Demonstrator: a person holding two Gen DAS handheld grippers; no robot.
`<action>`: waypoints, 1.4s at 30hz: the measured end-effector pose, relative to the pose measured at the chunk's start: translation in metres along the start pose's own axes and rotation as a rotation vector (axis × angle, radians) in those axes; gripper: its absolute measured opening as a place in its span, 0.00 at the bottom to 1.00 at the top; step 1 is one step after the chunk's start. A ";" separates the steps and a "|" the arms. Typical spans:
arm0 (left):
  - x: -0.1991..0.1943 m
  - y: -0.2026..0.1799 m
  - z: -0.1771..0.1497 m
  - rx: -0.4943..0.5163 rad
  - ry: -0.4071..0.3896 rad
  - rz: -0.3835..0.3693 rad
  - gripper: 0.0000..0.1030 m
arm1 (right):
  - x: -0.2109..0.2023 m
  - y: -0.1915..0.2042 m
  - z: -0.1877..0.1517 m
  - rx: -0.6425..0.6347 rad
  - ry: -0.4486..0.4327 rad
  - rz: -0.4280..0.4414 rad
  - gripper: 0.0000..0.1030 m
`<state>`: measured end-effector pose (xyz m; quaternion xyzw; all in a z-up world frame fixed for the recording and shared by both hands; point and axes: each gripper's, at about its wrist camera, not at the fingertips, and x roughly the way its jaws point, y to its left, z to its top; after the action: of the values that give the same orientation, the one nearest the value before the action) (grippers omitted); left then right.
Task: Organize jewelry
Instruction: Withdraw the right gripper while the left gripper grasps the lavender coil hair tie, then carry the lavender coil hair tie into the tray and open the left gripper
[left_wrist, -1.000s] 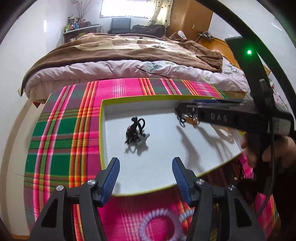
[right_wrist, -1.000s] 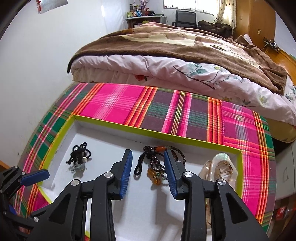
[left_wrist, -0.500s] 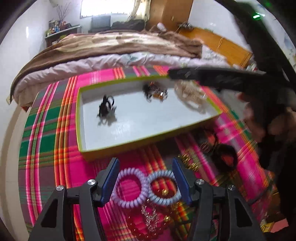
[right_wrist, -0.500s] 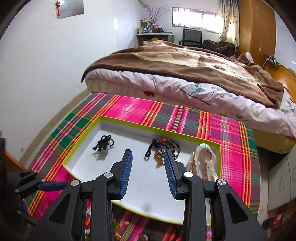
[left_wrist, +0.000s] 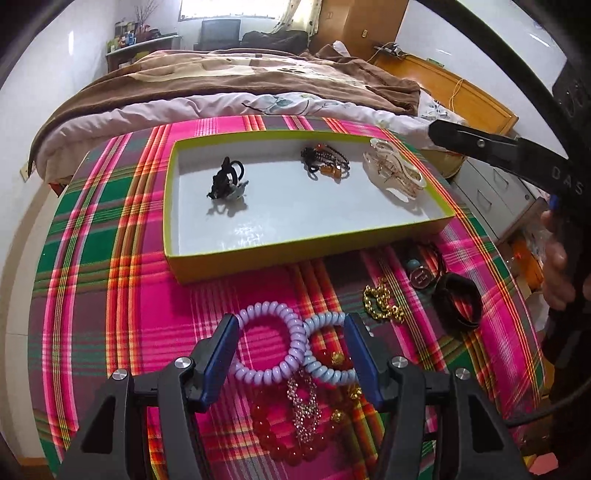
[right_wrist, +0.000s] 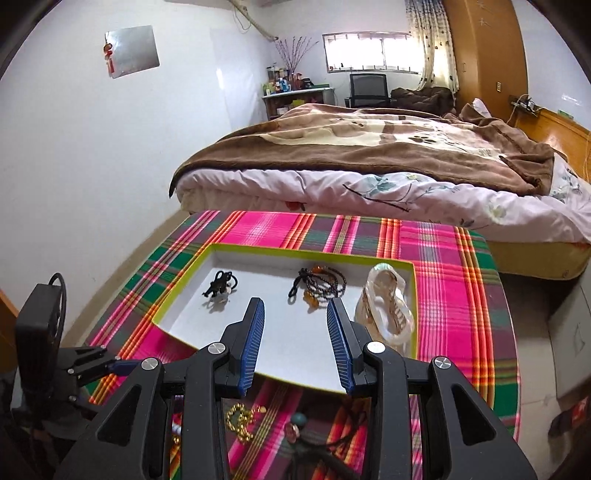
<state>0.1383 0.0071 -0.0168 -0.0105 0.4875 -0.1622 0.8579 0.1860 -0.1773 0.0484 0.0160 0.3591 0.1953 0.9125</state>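
Both grippers had drawn back from the tray (left_wrist: 303, 254), the beaded bracelet (left_wrist: 325, 162) left inside between black hair tie (left_wrist: 225, 181) and shell claw clip (left_wrist: 393, 173). Left gripper (left_wrist: 291, 354) hung open over the coil ties (left_wrist: 266, 343) on the plaid cloth (left_wrist: 110, 295); right gripper (right_wrist: 295, 347) open, empty.

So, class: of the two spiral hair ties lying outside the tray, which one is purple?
The larger spiral tie, on the left; the smaller one touching it is pale blue.
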 end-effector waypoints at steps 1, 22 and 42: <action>0.001 -0.001 -0.001 0.005 0.007 0.003 0.56 | -0.001 0.000 -0.001 0.002 0.000 -0.001 0.35; -0.016 -0.004 0.013 0.028 -0.057 0.068 0.10 | -0.001 -0.006 -0.005 0.047 -0.002 0.018 0.35; 0.031 0.017 0.080 0.030 -0.095 0.150 0.10 | 0.029 -0.006 -0.007 0.088 0.048 0.019 0.35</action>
<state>0.2246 0.0029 -0.0042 0.0315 0.4433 -0.1041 0.8898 0.2023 -0.1733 0.0232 0.0548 0.3892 0.1881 0.9001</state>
